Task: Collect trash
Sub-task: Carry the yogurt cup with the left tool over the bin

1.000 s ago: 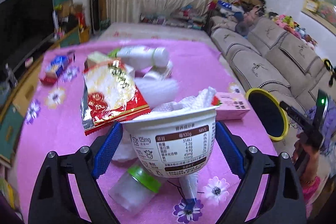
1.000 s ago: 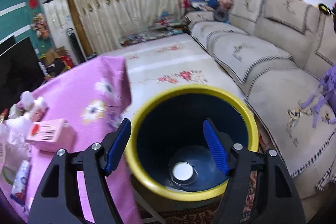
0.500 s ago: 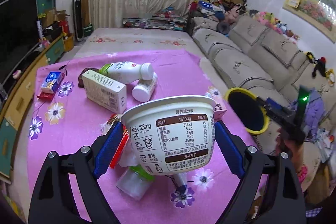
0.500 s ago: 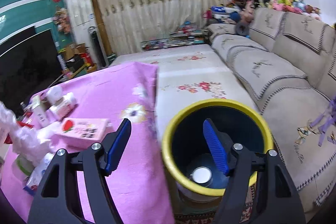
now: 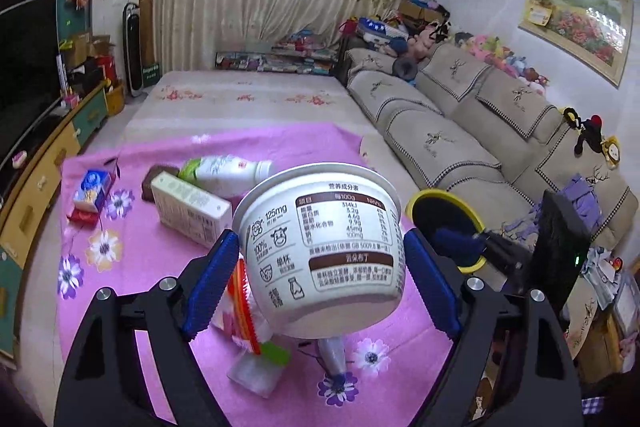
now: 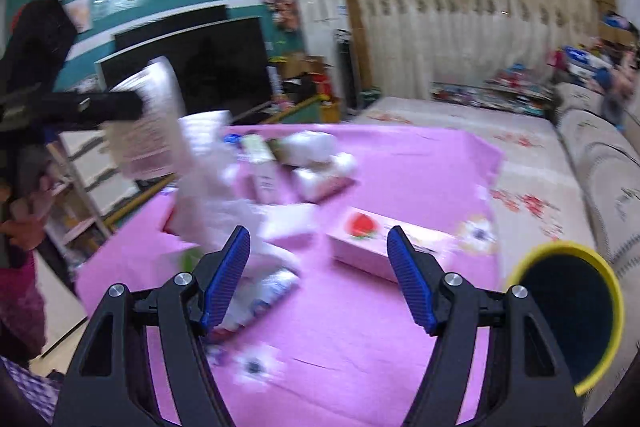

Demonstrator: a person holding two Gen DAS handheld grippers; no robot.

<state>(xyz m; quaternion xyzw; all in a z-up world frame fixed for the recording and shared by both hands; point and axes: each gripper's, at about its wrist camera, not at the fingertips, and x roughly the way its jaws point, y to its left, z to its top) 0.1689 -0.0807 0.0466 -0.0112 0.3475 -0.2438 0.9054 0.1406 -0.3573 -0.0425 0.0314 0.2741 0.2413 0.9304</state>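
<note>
Left hand-held gripper [image 5: 322,279] pinching tilted cup [image 5: 320,247], right [image 6: 318,275] spread empty: could slip before bin [image 5: 448,227].

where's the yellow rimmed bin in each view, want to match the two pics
Left wrist view: the yellow-rimmed bin sits right of centre, past the table's right edge and beside the white pudding cup, partly hidden by the right gripper.
Right wrist view: the bin is at the lower right edge, off the table's corner.
Shared landmark: the pink flowered tablecloth, with the bin off its sofa-side edge.
</note>
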